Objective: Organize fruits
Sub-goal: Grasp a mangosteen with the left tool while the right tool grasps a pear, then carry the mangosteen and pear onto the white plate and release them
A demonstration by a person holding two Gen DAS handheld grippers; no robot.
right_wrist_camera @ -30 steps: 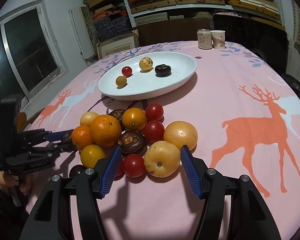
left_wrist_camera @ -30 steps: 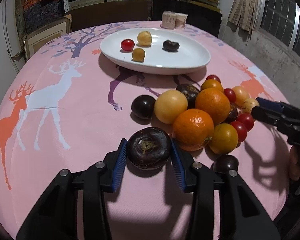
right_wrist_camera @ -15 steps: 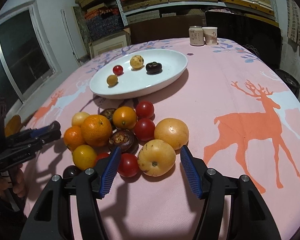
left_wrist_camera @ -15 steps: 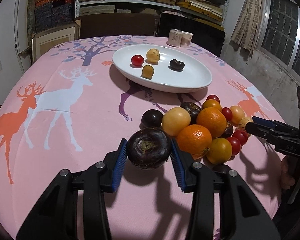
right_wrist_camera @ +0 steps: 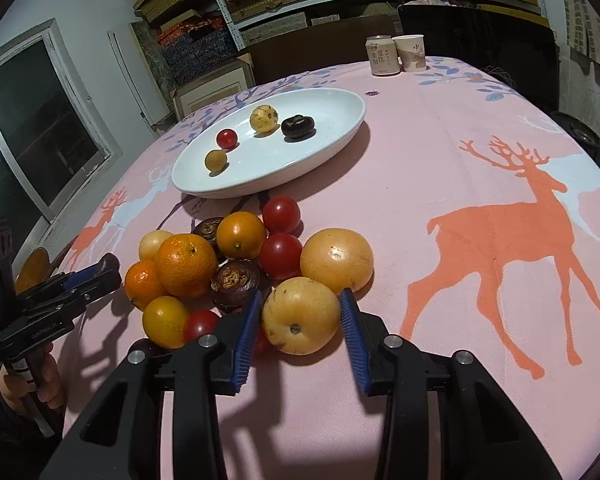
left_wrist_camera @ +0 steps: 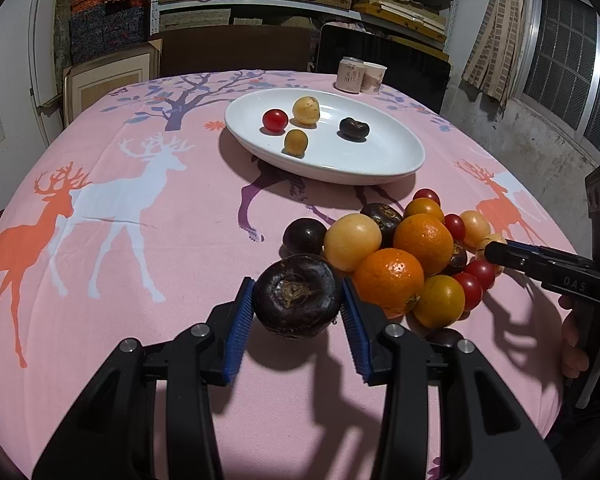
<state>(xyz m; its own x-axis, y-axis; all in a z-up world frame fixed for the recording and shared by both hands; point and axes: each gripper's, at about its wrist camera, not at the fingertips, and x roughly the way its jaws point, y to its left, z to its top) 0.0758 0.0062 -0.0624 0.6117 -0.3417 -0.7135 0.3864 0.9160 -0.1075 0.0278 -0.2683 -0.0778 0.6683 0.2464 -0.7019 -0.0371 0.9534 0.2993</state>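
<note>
The left tool (left_wrist_camera: 298, 306) holds a big dark purple fruit (left_wrist_camera: 297, 296) tight between its blue pads, lifted a little above the pink tabletop (left_wrist_camera: 140, 280). Its shadow falls on the cloth just below it.

Next to it, the loose fruit pile (left_wrist_camera: 404, 260) sits on the tabletop: oranges, yellow fruits, dark purple fruits and small red tomatoes, all touching each other.

Farther back is the white plate (left_wrist_camera: 380, 160). On it lie a red tomato (left_wrist_camera: 275, 120), two small yellow fruits and one dark fruit (left_wrist_camera: 353, 128), each apart from the others.

Behind the plate stand a can (right_wrist_camera: 382, 56) and a paper cup (right_wrist_camera: 411, 52), side by side.

At the right side of the pile, the right tool (right_wrist_camera: 298, 320) has just been closing its jaws. Now its blue pads press on both sides of a round yellow fruit (right_wrist_camera: 300, 316) that rests on the tabletop and touches its neighbours.
</note>
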